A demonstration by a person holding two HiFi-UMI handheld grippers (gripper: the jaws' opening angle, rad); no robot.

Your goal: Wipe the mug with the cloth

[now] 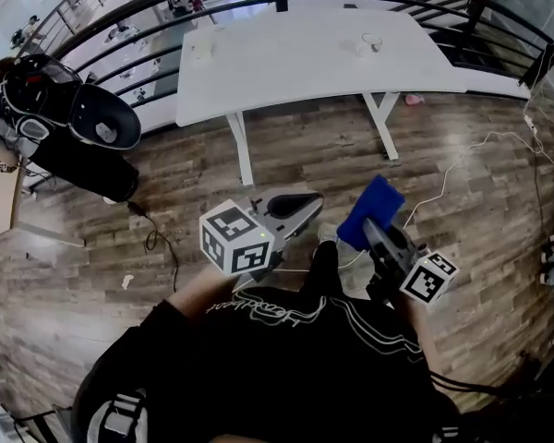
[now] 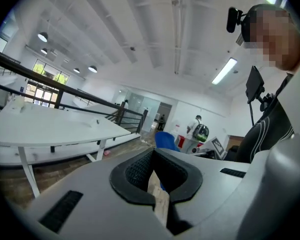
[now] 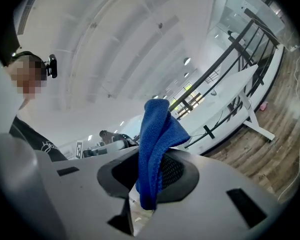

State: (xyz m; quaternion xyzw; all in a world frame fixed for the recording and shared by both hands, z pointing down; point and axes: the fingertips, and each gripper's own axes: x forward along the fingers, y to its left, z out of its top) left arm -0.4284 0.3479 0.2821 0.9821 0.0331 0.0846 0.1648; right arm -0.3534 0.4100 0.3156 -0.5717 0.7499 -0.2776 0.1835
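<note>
Head view: looks steeply down at a wooden floor (image 1: 166, 192), with the wearer's black shirt (image 1: 286, 358) at 6 o'clock.
Bench: a white bench (image 1: 295, 63) at 12 o'clock, with a dark railing (image 1: 120, 26) curving behind it.
Mug: a small white mug (image 1: 368, 44) stands on the bench at 1 o'clock, well apart from both claws. It is too small to make out any detail.
Left claw: the left claw (image 1: 305, 203) is near the centre with its tip toward 1 o'clock. Its marker cube (image 1: 235, 240) sits toward 7 o'clock.
Right claw: the right claw (image 1: 377, 229) is at 4 o'clock, just beside the left one.
Cloth: a blue cloth (image 1: 371, 210) sticks out of the right claw's tip.
Cable: a white cable (image 1: 452, 169) lies on the floor at 3 o'clock.

Left gripper view: the left claw (image 2: 155, 179) is at 6 o'clock, its jaws pressed together with nothing between them.
Cloth: a blue corner (image 2: 166, 140) shows just past the jaws.
Bench: the bench (image 2: 55, 129) is at 9 o'clock, with the railing (image 2: 65, 91) behind it.
Background: a person with a backpack (image 2: 200, 130) is far off at 4 o'clock.

Right gripper view: the right claw (image 3: 150, 184) is at 6 o'clock, its jaws clamped on the cloth.
Cloth: the folded cloth (image 3: 157, 139) rises toward 12 o'clock, and its lower end hangs between the pads.
Bench: the bench (image 3: 235, 91) is at 3 o'clock, the railing (image 3: 240, 39) at 2 o'clock and the floor (image 3: 260, 154) at 4 o'clock.
</note>
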